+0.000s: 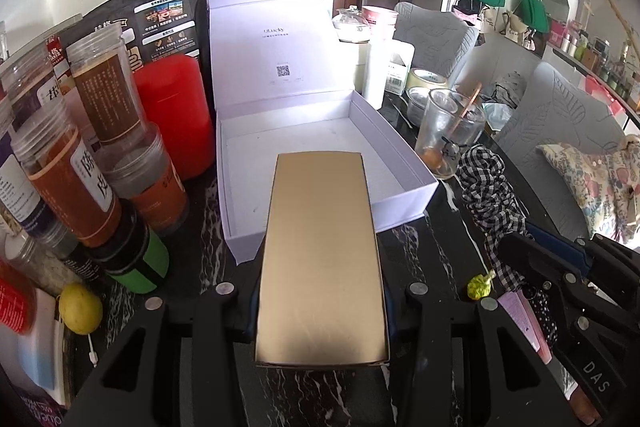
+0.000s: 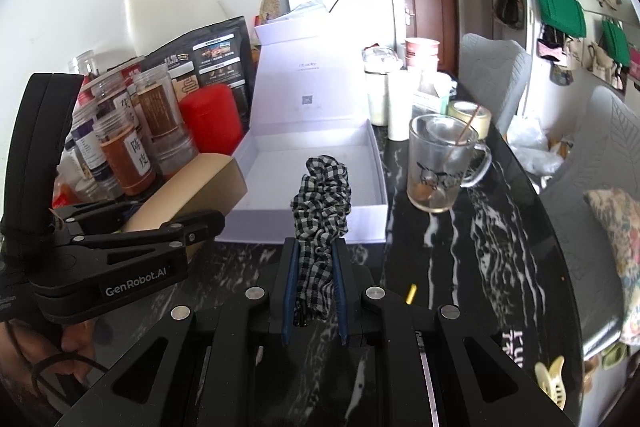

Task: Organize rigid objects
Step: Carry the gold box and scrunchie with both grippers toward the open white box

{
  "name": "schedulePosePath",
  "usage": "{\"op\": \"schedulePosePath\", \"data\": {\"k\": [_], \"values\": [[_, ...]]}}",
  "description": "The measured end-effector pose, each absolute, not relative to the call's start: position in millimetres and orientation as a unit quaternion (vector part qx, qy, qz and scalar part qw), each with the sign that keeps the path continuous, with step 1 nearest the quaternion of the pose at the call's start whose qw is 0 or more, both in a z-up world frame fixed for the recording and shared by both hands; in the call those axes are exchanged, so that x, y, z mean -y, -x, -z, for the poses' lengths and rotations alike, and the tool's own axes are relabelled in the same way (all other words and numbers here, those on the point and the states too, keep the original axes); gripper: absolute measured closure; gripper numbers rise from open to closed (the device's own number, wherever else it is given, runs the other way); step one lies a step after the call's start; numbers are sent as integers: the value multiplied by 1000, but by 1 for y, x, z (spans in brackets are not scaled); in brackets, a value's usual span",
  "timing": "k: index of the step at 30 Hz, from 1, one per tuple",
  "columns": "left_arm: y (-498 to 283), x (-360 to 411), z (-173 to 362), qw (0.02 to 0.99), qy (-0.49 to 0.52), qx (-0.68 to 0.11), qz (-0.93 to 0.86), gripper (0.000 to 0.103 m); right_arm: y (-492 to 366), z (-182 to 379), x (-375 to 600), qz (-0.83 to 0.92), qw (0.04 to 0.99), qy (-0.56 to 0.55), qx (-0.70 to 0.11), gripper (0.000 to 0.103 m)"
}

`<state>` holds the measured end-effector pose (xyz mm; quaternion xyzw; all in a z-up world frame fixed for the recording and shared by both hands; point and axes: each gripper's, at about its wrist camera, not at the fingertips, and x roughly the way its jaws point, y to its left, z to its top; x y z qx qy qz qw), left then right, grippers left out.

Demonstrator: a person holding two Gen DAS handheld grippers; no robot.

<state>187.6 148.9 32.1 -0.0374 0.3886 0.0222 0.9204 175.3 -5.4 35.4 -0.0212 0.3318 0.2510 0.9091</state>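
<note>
My left gripper [image 1: 322, 311] is shut on a flat gold box [image 1: 322, 259], held above the near edge of an open white gift box [image 1: 396, 151] whose lid stands up behind it. The gold box also shows in the right wrist view [image 2: 192, 191], left of the white box [image 2: 376, 167]. My right gripper [image 2: 314, 291] is shut on a black-and-white checked scrunchie [image 2: 322, 203], held upright in front of the white box. The scrunchie [image 1: 486, 187] and the right gripper [image 1: 560, 267] show at the right of the left wrist view.
Several spice jars [image 1: 80, 155], a red canister [image 1: 176, 111] and a lemon [image 1: 80, 308] crowd the left. A glass mug [image 2: 440, 163] with a stick stands right of the white box. A yellow hair claw [image 2: 552, 379] lies on the black marble table [image 2: 500, 247].
</note>
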Motion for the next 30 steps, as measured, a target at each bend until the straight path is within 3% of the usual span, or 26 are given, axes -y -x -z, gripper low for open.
{"op": "schedulePosePath", "data": {"k": [30], "values": [[-291, -213, -39, 921, 66, -381, -42, 59, -285, -63, -57, -256, 915, 40, -309, 86]]}}
